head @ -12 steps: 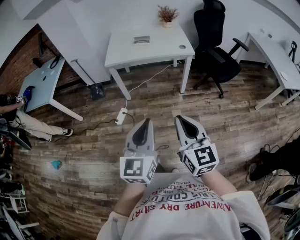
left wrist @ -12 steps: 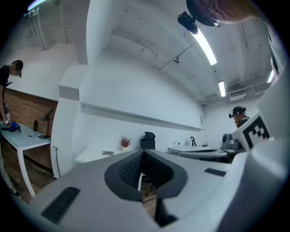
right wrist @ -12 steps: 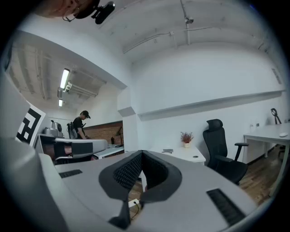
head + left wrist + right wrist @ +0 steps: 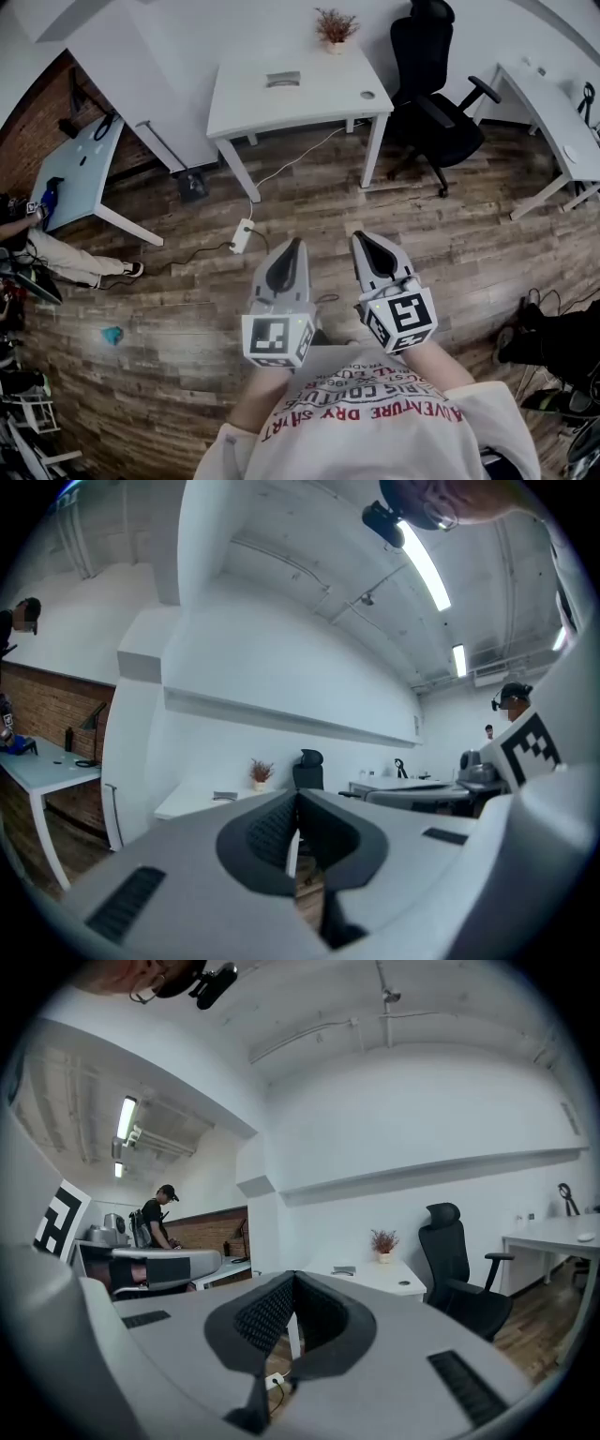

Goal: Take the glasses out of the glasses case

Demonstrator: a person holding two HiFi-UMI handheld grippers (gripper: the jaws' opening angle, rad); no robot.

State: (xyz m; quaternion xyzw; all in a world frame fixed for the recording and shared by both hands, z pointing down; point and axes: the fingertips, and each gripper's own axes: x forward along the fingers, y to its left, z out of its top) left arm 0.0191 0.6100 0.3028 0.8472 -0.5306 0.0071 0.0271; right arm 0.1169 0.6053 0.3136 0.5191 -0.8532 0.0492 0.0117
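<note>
L gripper [image 4: 292, 243]: jaws shut pad to pad, nothing held. R gripper [image 4: 361, 237]: likewise shut and empty. Both are held level, side by side, just in front of the chest, tips aimed at the white desk [image 4: 246, 105], which is well apart from them.

No glasses can be seen. A flat grey item [image 4: 283, 80] lies on the desk's far half, near a potted plant [image 4: 335, 30]. It is judged to be prob. the glasses case, though it is too small to be confirmed.

The task itself is judged not yet begun; the step in hand is the approach. For it to be done well:
- the desk should be closed on first, w/ the item kept centred btwn the grippers;
- jaws should be opened before the case is reached, not at it;
- the base is best pinned w/ one gripper while the lid is lifted at its seam w/ the other;
- the glasses should be taken by bridge or temple, lenses avoided, grip kept light.

Views: only the head view shows both grippers together, the wood floor [image 4: 169, 309], a power strip [image 4: 242, 232] and the office chair [image 4: 433, 89] beside the desk. Pad contact is settled only in the gripper views. A standing person [image 4: 157, 1218] near a brick wall shows in the right gripper view alone.
</note>
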